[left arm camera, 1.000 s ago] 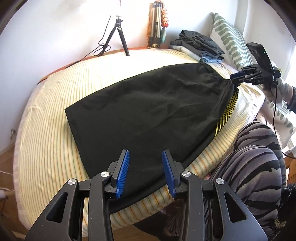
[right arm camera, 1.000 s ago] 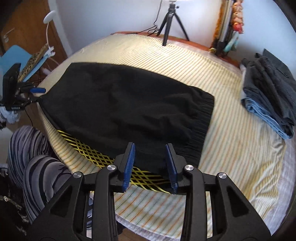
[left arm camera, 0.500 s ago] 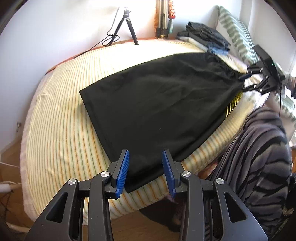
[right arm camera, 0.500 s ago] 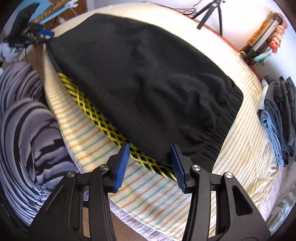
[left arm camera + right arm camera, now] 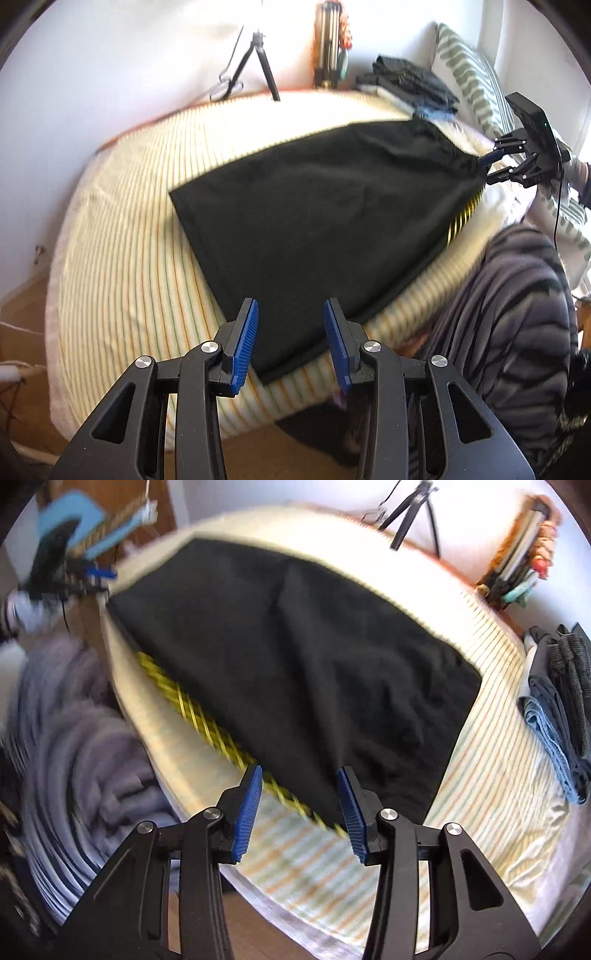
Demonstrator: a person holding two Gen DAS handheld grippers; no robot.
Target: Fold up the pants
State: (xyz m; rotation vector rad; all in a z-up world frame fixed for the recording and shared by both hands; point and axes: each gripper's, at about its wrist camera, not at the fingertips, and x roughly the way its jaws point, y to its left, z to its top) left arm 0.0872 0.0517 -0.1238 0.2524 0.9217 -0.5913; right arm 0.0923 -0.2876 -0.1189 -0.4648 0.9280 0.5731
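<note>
Black pants (image 5: 325, 206) lie flat on the striped bed, folded lengthwise, with a yellow lattice-patterned part (image 5: 207, 720) showing along the near edge. My left gripper (image 5: 291, 339) is open and empty, just above the hem corner nearest me. My right gripper (image 5: 300, 805) is open and empty, over the near corner of the waistband end (image 5: 436, 738). The right gripper also shows in the left wrist view (image 5: 491, 168), open at the waistband corner. The left gripper shows blurred in the right wrist view (image 5: 99, 576), at the hem end.
The striped bed sheet (image 5: 140, 258) covers the mattress. A stack of folded clothes (image 5: 561, 705) lies at the head end, beside a patterned pillow (image 5: 469, 85). A tripod (image 5: 258, 62) stands at the back wall. The person's striped legs (image 5: 517, 314) are at the bed's near side.
Both grippers have drawn back toward the near edge of the bed and stayed open. The right wrist view has tilted and is blurred with motion. The pants lie as before.
</note>
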